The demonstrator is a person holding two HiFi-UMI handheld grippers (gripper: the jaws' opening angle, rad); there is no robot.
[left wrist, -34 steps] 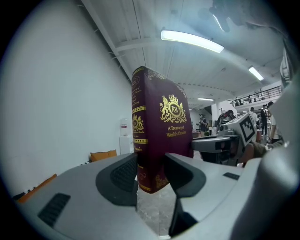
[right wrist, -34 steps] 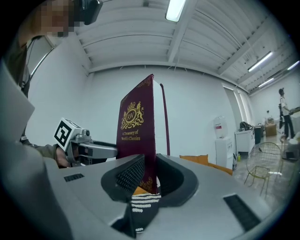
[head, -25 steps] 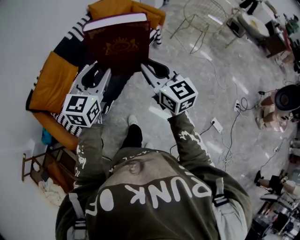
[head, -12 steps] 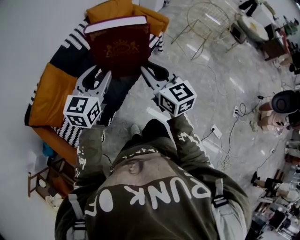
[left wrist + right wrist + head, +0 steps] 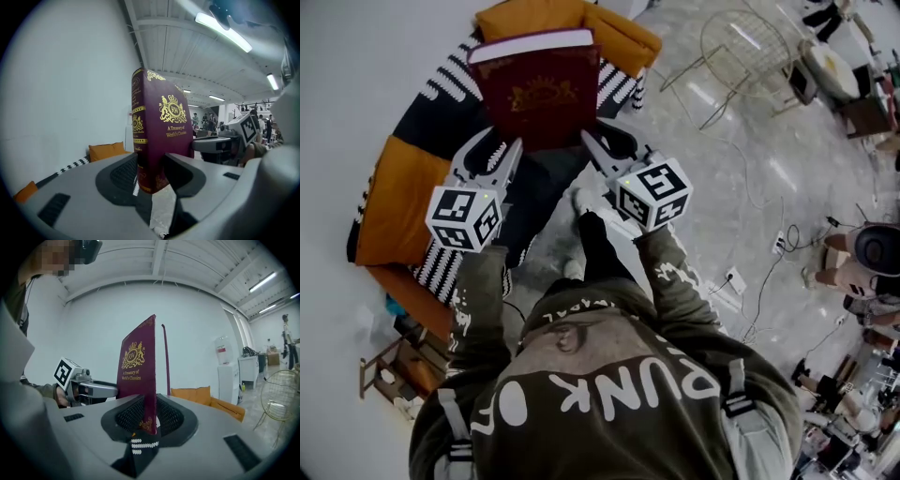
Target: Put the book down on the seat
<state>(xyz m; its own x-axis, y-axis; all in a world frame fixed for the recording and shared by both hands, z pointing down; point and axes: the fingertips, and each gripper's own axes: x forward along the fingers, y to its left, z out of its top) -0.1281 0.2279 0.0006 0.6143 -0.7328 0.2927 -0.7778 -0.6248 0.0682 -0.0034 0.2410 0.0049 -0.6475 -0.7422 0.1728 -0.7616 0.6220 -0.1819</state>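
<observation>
A thick maroon book (image 5: pixel 539 98) with gold print is held flat above the seat (image 5: pixel 398 183), an orange couch under a black-and-white striped cover. My left gripper (image 5: pixel 492 155) is shut on the book's near left corner, and its jaws stand wide around the full thickness of the book (image 5: pixel 157 136). My right gripper (image 5: pixel 602 148) is shut on the near right corner; in the right gripper view only the thin cover (image 5: pixel 139 376) sits between the pads. The left gripper (image 5: pixel 151 176) and right gripper (image 5: pixel 147 420) face each other across the book.
An orange cushion (image 5: pixel 619 37) lies at the couch's far end. A wire chair (image 5: pixel 750 52) stands to the right, and cables (image 5: pixel 759 281) trail over the marble floor. A small wooden stand (image 5: pixel 394 366) sits by the white wall. The person's leg (image 5: pixel 591 239) is below the grippers.
The person has stepped forward, and a leg now shows under the grippers. The book stays gripped at both corners over the couch, nearly in the same place in view.
</observation>
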